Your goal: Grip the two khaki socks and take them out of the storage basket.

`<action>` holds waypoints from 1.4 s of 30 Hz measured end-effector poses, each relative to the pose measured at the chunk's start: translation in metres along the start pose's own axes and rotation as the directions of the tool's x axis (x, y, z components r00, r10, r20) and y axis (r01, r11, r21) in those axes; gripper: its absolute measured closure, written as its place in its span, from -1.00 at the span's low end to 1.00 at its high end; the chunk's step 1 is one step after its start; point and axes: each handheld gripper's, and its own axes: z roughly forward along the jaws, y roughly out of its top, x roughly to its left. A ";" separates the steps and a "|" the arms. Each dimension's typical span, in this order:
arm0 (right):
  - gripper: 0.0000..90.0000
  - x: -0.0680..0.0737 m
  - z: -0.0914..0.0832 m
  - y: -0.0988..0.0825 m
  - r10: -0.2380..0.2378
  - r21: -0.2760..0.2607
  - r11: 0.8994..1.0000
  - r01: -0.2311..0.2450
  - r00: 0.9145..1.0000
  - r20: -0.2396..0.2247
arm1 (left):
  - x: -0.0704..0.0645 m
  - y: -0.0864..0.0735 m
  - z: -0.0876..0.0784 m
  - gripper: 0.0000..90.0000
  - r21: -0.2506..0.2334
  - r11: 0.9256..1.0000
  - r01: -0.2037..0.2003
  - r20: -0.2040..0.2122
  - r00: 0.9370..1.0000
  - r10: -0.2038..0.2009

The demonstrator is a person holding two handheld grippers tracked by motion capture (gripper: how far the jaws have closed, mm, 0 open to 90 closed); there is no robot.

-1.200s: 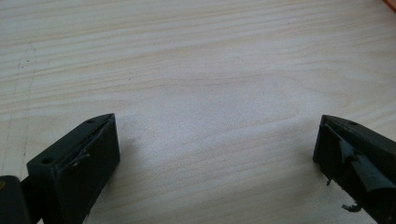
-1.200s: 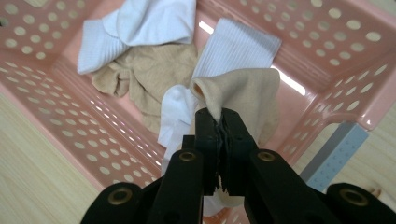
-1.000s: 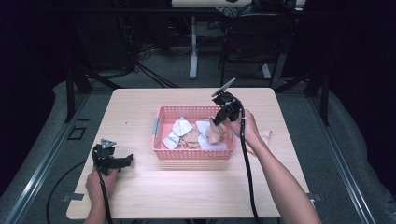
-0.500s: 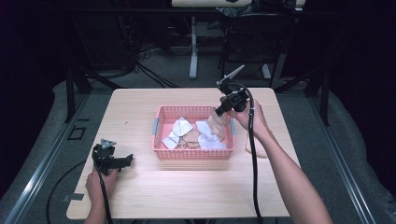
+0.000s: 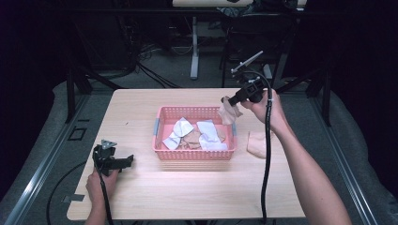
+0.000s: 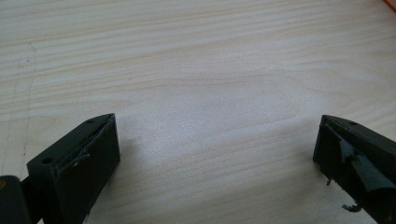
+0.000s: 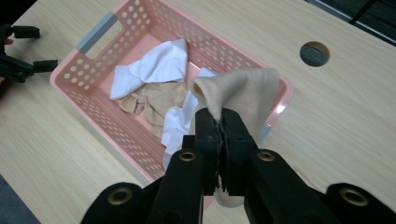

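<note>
Right gripper (image 5: 227, 100) is up above the far right corner of the pink basket (image 5: 194, 154), jaws pressed together on a beige sock (image 5: 229, 111), and in the right gripper view that sock (image 7: 243, 95) folds over the jaw tips and drapes down in front of the basket's rim (image 7: 100, 123). It hangs clear of the pile, over the basket's right end. Down inside the basket lie white socks (image 5: 180, 131) and more beige ones (image 5: 191, 138), tangled together. Another beige sock (image 5: 257, 143) rests on the table just to the right of the basket, apart from it.

Over on the near left, the left gripper (image 5: 123, 161) sits low on the wooden table (image 5: 141, 192), held in the person's left hand (image 5: 99, 183), well apart from the basket. The left gripper view has its jaws spread wide with bare wood grain (image 6: 205, 93) between them, nothing held.

The tabletop is pale wood with a round cable hole (image 7: 314, 53) near the far side. Beyond it, a dim room: grey floor, black cables, and dark stands and table legs behind
</note>
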 end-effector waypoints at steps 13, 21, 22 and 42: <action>0.94 -0.047 -0.020 -0.033 0.092 0.002 0.996 -0.093 0.992 0.082 | 0.000 0.000 0.000 -0.99 0.000 1.000 0.000 0.000 1.000 0.000; 0.94 -0.078 -0.010 -0.055 0.163 0.029 0.985 -0.168 0.978 0.127 | 0.000 0.000 0.000 -0.99 0.000 1.000 0.000 0.000 1.000 0.000; 0.94 -0.081 -0.008 -0.058 0.170 0.030 0.984 -0.175 0.977 0.132 | 0.000 0.000 0.000 -0.99 0.000 1.000 0.000 0.000 1.000 0.000; 0.91 -0.111 0.078 -0.109 0.270 0.132 0.950 -0.284 0.956 0.118 | 0.000 0.000 0.000 -0.99 0.000 1.000 0.000 0.000 1.000 0.000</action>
